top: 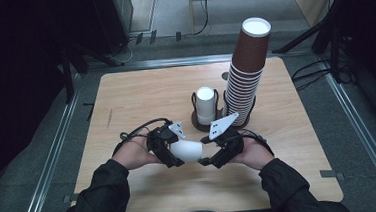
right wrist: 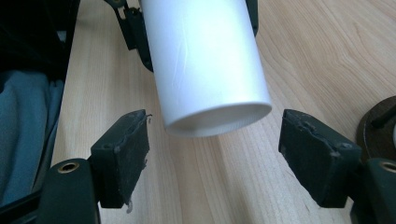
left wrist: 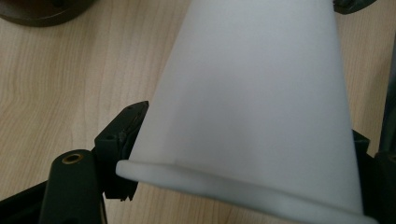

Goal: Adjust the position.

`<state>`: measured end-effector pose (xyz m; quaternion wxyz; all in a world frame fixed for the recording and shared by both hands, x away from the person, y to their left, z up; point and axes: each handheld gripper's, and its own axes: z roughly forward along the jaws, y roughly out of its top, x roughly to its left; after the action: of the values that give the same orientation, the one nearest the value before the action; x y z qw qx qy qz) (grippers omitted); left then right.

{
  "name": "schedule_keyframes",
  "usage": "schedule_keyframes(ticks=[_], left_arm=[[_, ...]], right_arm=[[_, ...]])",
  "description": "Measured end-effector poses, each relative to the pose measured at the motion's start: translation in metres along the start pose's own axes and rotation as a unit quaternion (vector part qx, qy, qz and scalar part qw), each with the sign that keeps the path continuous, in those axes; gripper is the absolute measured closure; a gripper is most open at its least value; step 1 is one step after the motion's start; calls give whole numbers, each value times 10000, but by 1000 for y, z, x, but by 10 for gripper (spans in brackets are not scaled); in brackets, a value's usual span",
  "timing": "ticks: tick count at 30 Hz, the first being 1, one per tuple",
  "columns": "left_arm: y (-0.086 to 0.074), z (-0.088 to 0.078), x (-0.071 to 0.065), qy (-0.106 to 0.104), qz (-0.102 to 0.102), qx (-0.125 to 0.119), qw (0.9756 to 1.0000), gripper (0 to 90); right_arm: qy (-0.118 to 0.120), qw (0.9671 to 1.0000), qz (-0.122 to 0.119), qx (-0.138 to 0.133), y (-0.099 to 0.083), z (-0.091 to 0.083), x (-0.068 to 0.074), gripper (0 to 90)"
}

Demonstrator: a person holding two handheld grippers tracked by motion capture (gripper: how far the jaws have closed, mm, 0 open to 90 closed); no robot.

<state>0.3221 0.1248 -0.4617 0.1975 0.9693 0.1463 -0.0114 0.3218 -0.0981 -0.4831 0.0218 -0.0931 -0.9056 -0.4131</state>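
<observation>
In the high view, the left gripper (top: 178, 154) and the right gripper (top: 214, 152) meet near the middle of the bench (top: 140, 94), a little toward its near edge. Between them lies a white cup (top: 187, 150), tipped on its side above the wood. Behind them, toward the far edge, a second white cup (top: 206, 104) stands upside down in a dark holder (top: 197, 119), and just to its right a tall stack of brown cups (top: 246, 72) leans toward the far right corner.

In the left gripper view, the white cup (left wrist: 252, 107) is clamped at its wide rim end, with 1 black pad (left wrist: 123, 140) pressed against its wall and the rolled rim nearest the camera.

In the right gripper view, the cup's (right wrist: 205, 60) narrow bottom end points at the camera. The right gripper (right wrist: 212, 156) stands wide, its 2 pads (right wrist: 123, 154) on either side of the cup's bottom and clear of it.
</observation>
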Motion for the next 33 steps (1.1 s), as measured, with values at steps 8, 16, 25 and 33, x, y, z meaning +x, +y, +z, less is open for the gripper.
schedule_keyframes(ticks=[8,16,25,33], left_arm=[[8,8,-5,-60,48,108,9999,240],[13,9,-10,-135,134,69,9998,239],[13,11,-12,-122,135,117,9998,231],[11,10,-10,-175,73,-52,9998,202]], right_arm=[[62,9999,-66,118,3,7,4,242],[30,9992,-250,296,5,16,8,250],[39,9982,-423,431,7,19,12,340],[77,9984,-435,363,8,17,10,340]])
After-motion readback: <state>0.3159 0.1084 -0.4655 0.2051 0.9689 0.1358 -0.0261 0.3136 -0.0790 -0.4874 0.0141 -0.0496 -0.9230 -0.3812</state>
